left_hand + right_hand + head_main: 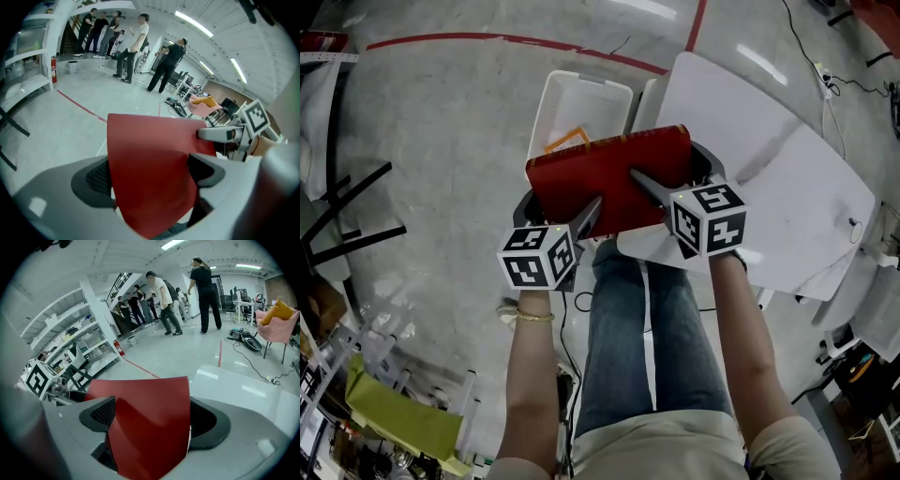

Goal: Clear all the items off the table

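Note:
A flat red book [609,178] with a ridged spine along its far edge hangs in the air between the white table [769,178] and a white bin [581,108]. My left gripper [586,217] is shut on its near left corner. On its near right edge my right gripper [645,183] is also shut. The red cover [150,173] fills the space between the left jaws in the left gripper view. The same red cover [150,427] stands between the right jaws in the right gripper view, with the table's white top [239,385] beyond.
The white bin sits on the floor left of the table and holds an orange-edged item [567,141]. Black frame legs [347,216] stand at the left. Several people [164,301] stand far off across the hall; a pink chair [276,326] is at the right.

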A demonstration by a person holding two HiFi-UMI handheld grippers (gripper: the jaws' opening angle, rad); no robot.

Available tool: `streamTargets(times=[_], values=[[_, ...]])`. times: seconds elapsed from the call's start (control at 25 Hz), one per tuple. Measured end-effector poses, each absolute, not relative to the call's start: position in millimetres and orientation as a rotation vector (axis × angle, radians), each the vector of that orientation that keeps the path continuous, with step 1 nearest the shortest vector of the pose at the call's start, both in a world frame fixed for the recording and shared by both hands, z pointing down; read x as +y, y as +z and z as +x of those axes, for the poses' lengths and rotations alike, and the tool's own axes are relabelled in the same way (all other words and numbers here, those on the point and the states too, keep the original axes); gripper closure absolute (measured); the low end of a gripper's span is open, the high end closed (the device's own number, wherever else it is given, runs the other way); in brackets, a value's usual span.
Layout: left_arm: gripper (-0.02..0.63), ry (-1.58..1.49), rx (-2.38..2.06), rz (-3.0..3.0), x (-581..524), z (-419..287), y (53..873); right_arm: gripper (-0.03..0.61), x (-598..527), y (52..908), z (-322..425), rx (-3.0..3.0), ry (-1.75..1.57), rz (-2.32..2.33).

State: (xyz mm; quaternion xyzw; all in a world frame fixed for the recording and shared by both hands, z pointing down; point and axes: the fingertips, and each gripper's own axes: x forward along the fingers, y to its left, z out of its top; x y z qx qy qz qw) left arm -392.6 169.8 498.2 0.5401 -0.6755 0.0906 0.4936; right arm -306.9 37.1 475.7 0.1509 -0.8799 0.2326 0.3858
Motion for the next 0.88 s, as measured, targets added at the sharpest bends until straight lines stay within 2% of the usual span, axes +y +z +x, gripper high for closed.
streamTargets(times=[0.48,0.88], values=[[0.117,0.189,-1.687,1.246,191,-453,516,0.100,53,494,-376,-2.241,0.558,0.296],[0.117,0.180,-1.722,1.190,201,-477,539,0.100,59,521,-407,-2.231,0.550,0.226]])
